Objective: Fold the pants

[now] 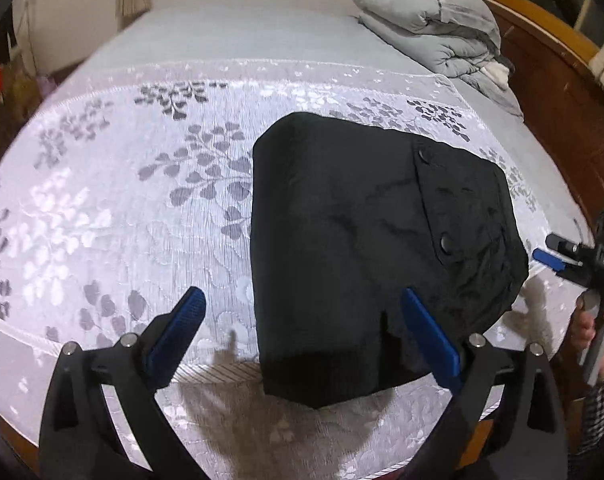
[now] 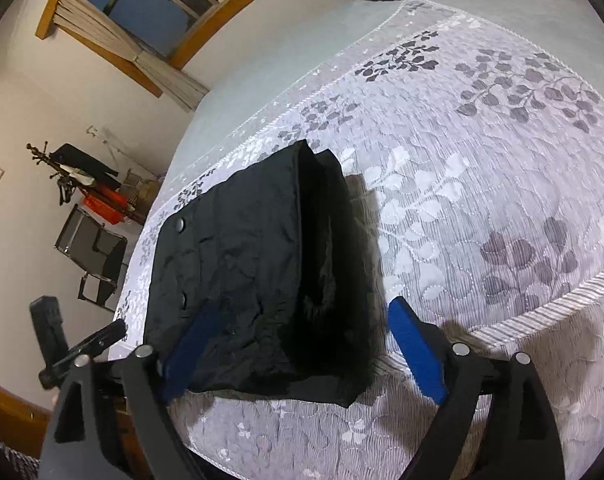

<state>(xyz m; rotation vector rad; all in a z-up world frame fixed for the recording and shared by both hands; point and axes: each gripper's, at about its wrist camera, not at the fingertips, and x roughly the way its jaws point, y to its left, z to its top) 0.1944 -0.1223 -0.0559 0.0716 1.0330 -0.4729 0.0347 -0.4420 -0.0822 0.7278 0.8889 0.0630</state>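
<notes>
I see the bed [image 1: 114, 200] filling both views, covered by a pale spread with grey leaf print. A grey duvet [image 1: 429, 20] lies bundled at its far corner, next to the wooden frame.

The pants [image 1: 365, 240] lie on the spread near the bed's front edge, folded into a thick black block with two snaps showing on top. In my right wrist view the stacked layers [image 2: 317, 240] show along one side of the pants.

My left gripper [image 1: 305, 328] hangs above the near edge with its jaws spread wide. One blue pad is over bare spread and the other is over the pants, and nothing is gripped.

My right gripper [image 2: 302, 344] also stands wide open. Its left pad lies against the top cloth of the pants and its right pad is clear over the spread, so it clamps nothing. It shows in the left view at the bed's right side, held by a hand [image 1: 597, 332].
</notes>
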